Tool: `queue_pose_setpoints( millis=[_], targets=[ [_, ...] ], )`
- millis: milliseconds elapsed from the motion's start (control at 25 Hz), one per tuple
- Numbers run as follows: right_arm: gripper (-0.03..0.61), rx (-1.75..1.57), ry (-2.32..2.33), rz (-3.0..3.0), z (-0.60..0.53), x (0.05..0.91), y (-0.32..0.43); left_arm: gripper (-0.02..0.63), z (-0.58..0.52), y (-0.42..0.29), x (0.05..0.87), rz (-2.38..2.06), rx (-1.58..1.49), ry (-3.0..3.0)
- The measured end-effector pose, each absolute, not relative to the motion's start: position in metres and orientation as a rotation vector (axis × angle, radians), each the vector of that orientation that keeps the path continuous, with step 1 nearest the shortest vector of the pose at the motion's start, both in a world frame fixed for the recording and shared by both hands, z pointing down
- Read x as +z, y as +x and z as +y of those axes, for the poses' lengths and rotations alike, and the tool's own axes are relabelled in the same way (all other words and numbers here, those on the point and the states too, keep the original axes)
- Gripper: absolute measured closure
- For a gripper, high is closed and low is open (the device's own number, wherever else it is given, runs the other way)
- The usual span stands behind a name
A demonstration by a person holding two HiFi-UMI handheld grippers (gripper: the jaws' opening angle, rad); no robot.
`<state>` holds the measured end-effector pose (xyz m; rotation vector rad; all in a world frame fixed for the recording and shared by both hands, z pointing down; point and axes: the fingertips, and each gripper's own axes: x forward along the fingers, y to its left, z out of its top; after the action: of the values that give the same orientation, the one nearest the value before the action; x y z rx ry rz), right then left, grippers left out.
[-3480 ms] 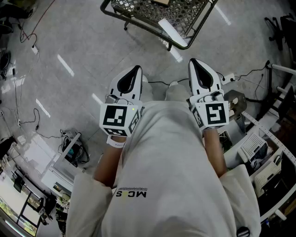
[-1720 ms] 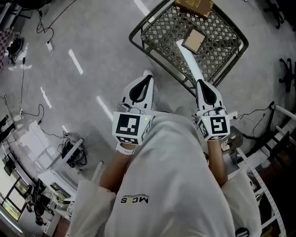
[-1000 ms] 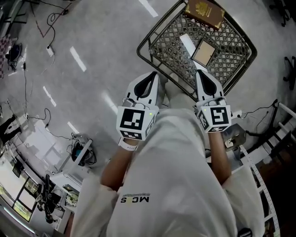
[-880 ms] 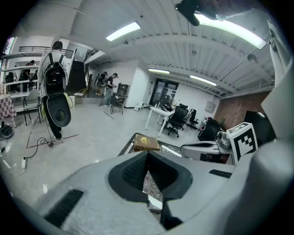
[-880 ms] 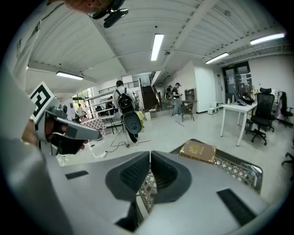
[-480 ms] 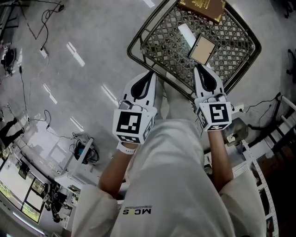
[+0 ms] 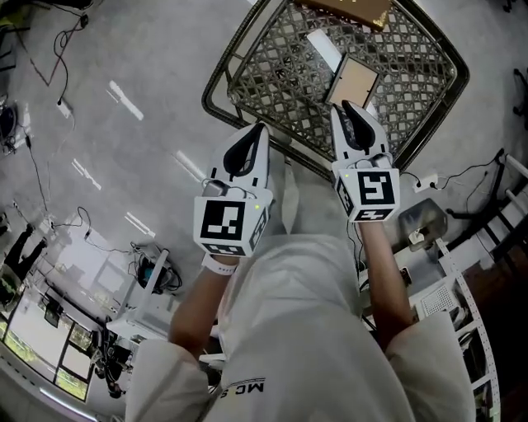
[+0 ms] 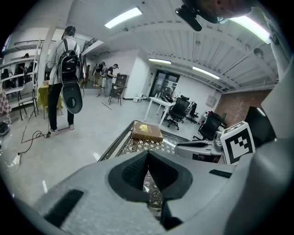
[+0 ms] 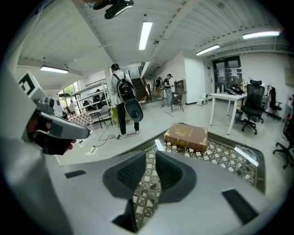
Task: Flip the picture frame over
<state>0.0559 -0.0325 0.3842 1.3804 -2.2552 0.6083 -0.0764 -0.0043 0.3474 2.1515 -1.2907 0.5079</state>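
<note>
A tan picture frame (image 7: 355, 81) with a pale border lies flat on a dark metal lattice table (image 7: 221, 86). My right gripper (image 7: 345, 107) hovers just at the frame's near edge. Its jaws have just been opening and stand slightly apart, with only lattice showing through the gap in the right gripper view (image 9: 150, 158). The frame itself is hidden behind the gripper body there. My left gripper (image 7: 261, 128) is over the table's near rim, left of the frame, its tips meeting and holding nothing (image 8: 148, 158).
A brown book (image 7: 346, 7) (image 9: 186, 136) (image 8: 146, 131) lies at the table's far end. A person with a backpack (image 8: 64, 69) stands beyond on the grey floor. Cables (image 7: 49, 99) trail at the left, and white shelving (image 7: 487, 247) stands at the right.
Both grippers have come down and forward toward the lattice table. The right gripper's tips now sit beside the frame, and its jaws have parted a little.
</note>
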Motion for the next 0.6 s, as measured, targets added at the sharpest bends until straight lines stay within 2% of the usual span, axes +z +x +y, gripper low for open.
queue_pose_setpoints(
  millis=[600],
  targets=[
    [0.494,0.702,1.506,-2.111,-0.039,0.462,0.074,0.589,-0.008,-0.06,0.415,-1.218,0.55,2.14]
  ],
)
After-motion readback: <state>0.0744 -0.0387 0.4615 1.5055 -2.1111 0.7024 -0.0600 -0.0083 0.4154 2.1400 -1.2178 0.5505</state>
